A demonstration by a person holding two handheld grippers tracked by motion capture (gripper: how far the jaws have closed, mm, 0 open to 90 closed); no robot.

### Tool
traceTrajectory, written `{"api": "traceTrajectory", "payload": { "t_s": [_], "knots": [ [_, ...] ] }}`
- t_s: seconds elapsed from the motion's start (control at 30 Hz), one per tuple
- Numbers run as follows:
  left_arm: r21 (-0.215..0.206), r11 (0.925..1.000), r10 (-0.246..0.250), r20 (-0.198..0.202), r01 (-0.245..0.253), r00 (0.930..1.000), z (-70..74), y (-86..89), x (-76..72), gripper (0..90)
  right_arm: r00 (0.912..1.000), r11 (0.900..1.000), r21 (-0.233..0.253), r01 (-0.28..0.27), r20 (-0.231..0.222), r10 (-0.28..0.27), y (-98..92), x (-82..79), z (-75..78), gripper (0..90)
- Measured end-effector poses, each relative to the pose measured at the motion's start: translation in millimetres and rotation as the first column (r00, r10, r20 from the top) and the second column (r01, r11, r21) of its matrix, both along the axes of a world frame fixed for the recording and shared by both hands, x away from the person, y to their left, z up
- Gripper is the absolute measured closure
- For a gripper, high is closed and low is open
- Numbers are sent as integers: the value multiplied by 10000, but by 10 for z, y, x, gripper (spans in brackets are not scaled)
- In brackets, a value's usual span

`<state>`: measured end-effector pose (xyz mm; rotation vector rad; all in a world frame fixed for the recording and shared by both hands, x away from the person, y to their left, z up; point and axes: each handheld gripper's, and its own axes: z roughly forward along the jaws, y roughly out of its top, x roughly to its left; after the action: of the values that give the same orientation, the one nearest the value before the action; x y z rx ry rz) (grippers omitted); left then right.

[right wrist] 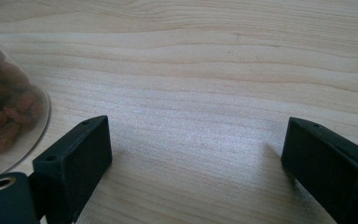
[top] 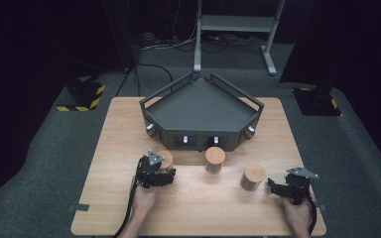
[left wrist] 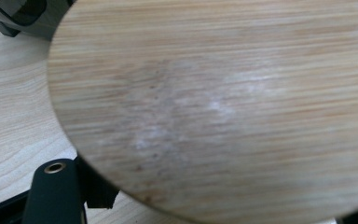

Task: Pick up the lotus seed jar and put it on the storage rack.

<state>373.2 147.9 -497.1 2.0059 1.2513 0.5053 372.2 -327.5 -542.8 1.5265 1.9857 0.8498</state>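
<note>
Three lidded jars are standing on the desk (top: 193,208) in front of the dark tray (top: 201,106), and none is being carried into it yet; the tray's floor is bare. Judged from this, the work is at its start: one jar is being engaged, two are waiting untouched, and everything is left to be moved if the tray is the goal.

The left jar (top: 165,161) is being met by the left gripper (top: 158,171), just in front of the tray's front wall. In the left gripper view the jar's wooden lid (left wrist: 214,107) is being seen very close, with one black jaw rising at the bottom left beside its rim. The jaws are being held around the jar, but whether they are pressing on it or only bracketing it cannot be told, since the contact is hidden behind the lid.

The middle jar (top: 215,158) is standing alone near the tray's centre. The right jar (top: 252,176) is standing near the right gripper (top: 276,187), apart from it. In the right gripper view the jaws are being held wide apart over bare desk, with nothing between them; the glass wall of the right jar (right wrist: 7,116), filled with brown dried pieces, is being seen at the left edge, just beside the left-hand jaw and not touched.
</note>
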Motion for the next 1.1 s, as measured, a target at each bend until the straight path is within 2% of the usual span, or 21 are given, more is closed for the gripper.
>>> {"api": "traceTrajectory", "payload": {
  "t_s": [0.6, 1.1],
  "knots": [
    [192, 9992, -362, 6, 362, 9993, 141, -37, 18, 256, 10000, 10000, 1, -4, -2, 4, 0, 0, 0, 81],
    [79, 9986, -528, 47, 528, 9986, 238, -38, 25, 256, 10000, 10000, 2, -3, 0, 3, 0, 0, 0, 82]
  ]
}}
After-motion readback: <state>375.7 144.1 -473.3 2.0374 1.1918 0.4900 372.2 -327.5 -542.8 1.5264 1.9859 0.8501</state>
